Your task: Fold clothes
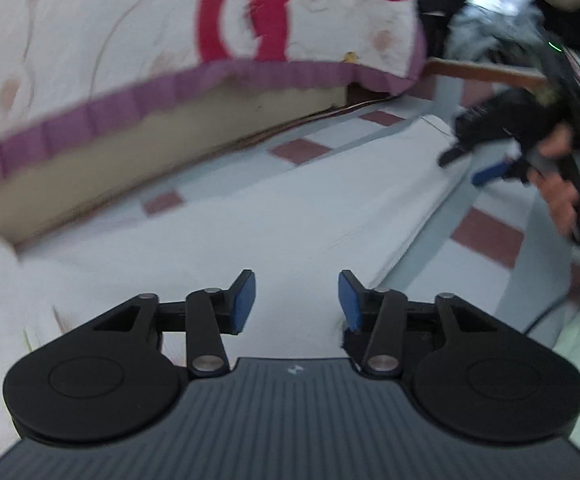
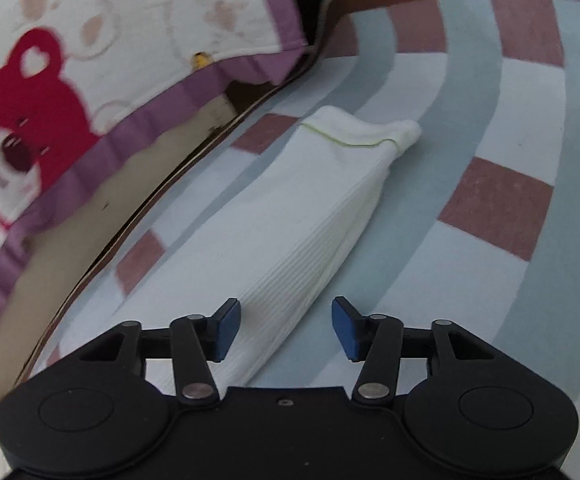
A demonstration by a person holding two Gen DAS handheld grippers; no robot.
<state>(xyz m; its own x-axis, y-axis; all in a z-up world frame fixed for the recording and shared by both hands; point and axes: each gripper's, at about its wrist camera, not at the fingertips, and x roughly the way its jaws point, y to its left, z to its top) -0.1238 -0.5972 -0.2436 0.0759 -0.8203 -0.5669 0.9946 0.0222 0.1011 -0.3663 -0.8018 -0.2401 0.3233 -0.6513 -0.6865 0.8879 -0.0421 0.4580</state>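
**White garment on checked mat, both claws open and empty**

- The white ribbed garment (image 2: 290, 220) is laid out as a long, narrow folded strip on the checked mat (image 2: 489, 208) (grey-blue, white and dull-red squares). A thin yellow-green seam line is seen near its far end, where the fabric bunches into a small lump.
- In the right wrist view the strip runs from that far end down to the right claw (image 2: 286, 330). The near end passes between and under the blue pads (image 2: 226, 332), closer to the left-hand one. The jaws are held moderately wide; the fabric is not pinched.
- The left claw (image 1: 295, 300) is also held moderately wide, with nothing gripped. White cloth (image 1: 274, 216) is spread flat below and ahead of it; more white fabric is bunched at the lower left, blurred.
- In the left wrist view the right claw is seen at the far right, gripped by a hand (image 1: 557, 184), over the far edge of the white cloth. Contact with the cloth cannot be told there because of blur.
- A bed edge runs beside the mat: a white cover with red bear print (image 2: 30, 92), purple trim and a tan base below it.
- A pile of dark and pale clothes (image 1: 485, 28) is seen in the background, past the mat's brown border.
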